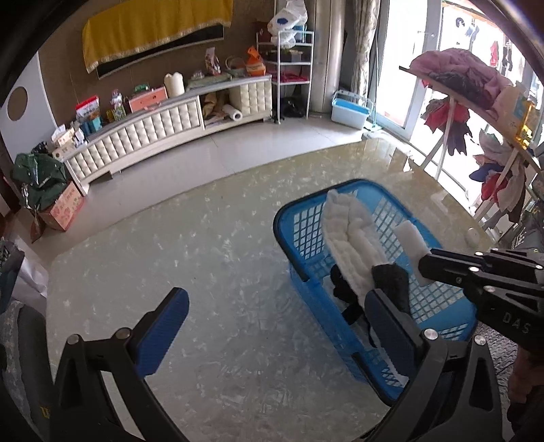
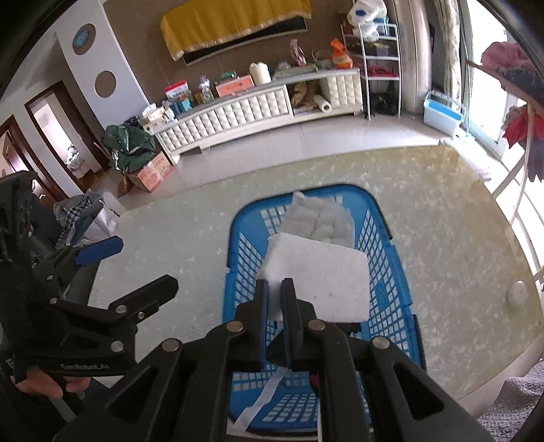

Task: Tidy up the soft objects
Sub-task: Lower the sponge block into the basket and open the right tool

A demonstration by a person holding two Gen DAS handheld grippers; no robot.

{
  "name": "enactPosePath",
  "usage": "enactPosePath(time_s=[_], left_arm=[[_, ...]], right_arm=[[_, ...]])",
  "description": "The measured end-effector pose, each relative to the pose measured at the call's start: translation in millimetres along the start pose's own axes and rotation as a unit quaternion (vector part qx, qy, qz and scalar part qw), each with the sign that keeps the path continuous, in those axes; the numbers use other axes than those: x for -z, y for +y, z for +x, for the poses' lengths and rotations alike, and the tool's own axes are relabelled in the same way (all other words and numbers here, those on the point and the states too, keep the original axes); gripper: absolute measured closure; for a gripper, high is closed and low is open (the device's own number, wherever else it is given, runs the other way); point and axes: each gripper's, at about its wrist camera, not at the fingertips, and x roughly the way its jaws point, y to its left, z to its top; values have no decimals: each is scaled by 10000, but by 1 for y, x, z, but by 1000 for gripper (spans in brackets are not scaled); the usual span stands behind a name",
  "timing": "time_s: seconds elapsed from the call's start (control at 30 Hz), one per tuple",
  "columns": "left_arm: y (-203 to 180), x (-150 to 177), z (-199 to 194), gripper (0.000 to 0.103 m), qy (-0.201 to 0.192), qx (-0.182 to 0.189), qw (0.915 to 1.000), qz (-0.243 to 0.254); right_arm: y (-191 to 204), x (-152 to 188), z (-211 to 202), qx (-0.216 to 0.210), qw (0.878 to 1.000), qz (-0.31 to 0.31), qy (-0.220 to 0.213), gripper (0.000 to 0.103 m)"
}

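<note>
The right claw (image 2: 275, 289) grips the near edge of a flat white foam pad (image 2: 323, 282), its two blue-lined jaws pinched tight on the sheet and holding it above a blue plastic basket (image 2: 384, 244) on the marbled tabletop (image 2: 170, 238). In the left wrist view the left claw (image 1: 272, 326) stands wide open with nothing between its jaws, one blue pad at about 8 o'clock and the other at 5 o'clock, just in front of the basket's near corner. The same claw shows at 9 o'clock in the right wrist view, where fingers of a person's hand (image 2: 47, 386) wrap its handle.

Inside the basket lies a white quilted cloth (image 1: 350, 238), stretched lengthways from the far rim toward the near end, with a dark cloth (image 1: 391, 282) beside its near end (another dark piece sits lower down, too shadowed to make out). A white strip (image 2: 261, 401) trails over the basket floor at 6 o'clock in the right wrist view.

A small white round object (image 2: 516, 292) rests on the tabletop at 3 o'clock, well apart from the basket. Beyond the tabletop, across the tiled floor, a long quilted cabinet (image 2: 244, 115) carries boxes and bottles, a yellow cloth (image 2: 231, 23) hangs above it, and a clothes rack (image 1: 476, 98) stands by the window at 2 o'clock.
</note>
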Motion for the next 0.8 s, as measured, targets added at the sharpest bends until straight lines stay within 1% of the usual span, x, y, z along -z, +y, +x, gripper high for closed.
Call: enactPosePath(time_s=[0.13, 0.3, 0.37, 0.5, 0.57, 0.6, 0.63, 0.67, 0.7, 0.73, 0.8], left_arm=[[7, 4, 22, 0, 157, 45, 9999, -51], [17, 11, 42, 0, 320, 84, 9994, -99], [21, 13, 46, 0, 389, 92, 9991, -105], [26, 12, 49, 0, 418, 96, 9990, -149], [26, 14, 49, 0, 413, 95, 9989, -184], [26, 15, 47, 0, 413, 100, 9989, -184], [25, 16, 45, 0, 413, 90, 9990, -174], [24, 17, 42, 0, 407, 70, 9990, -149], [23, 18, 39, 0, 390, 56, 9991, -132], [24, 19, 37, 0, 377, 56, 9992, -121], [23, 21, 29, 0, 327, 55, 9994, -107]], right_arm=[[-2, -3, 27, 68, 9996, 77, 250, 96], [-3, 0, 49, 247, 9986, 56, 468, 95], [-4, 2, 50, 296, 9982, 98, 512, 95], [-1, 8, 46, 349, 9977, -11, 579, 90], [1, 9, 40, 436, 9975, -52, 545, 84], [2, 10, 36, 492, 9973, -61, 533, 73], [1, 11, 33, 517, 9973, -57, 510, 57], [1, 12, 29, 502, 9976, -61, 472, 49], [2, 14, 24, 497, 9979, -81, 418, 39], [2, 18, 17, 516, 9980, -116, 355, 34], [5, 23, 4, 552, 9980, -187, 252, 30]])
